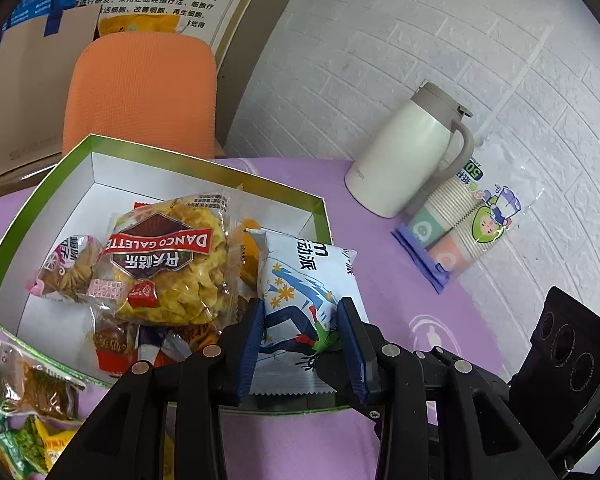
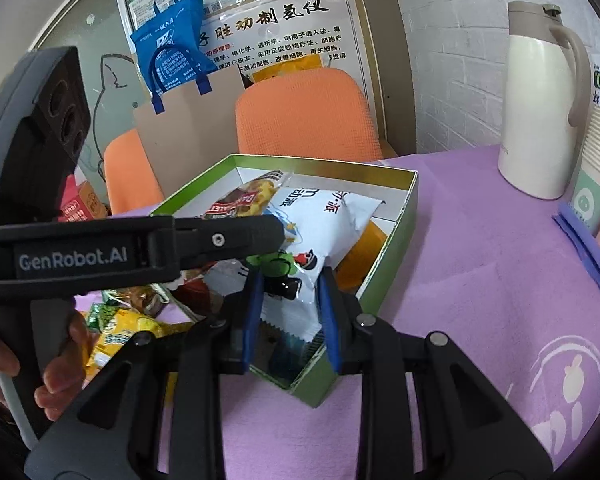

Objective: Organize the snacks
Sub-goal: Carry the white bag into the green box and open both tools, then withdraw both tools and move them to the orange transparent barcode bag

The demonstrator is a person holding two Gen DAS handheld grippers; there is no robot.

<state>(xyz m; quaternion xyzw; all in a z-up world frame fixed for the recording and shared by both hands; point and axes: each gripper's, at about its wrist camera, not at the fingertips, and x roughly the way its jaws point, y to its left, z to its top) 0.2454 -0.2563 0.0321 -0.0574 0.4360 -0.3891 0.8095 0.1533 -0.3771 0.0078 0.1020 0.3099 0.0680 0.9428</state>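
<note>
Left gripper (image 1: 302,322) clamped on crinkly white snack pouch (image 1: 304,276); right gripper (image 2: 290,296) apart.

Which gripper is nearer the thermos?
Right. The right gripper is at the box's near corner, thermos ahead-right; the left gripper is further left.

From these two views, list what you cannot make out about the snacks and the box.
- Left wrist view: what lies under the Danco Galette pack in the green box; the pack covers it.
- Left wrist view: the loose snacks at bottom left, cut off by the frame edge.
- Right wrist view: the box's left half, hidden by the left gripper.
- Right wrist view: whether the right gripper touches the white packet.
</note>
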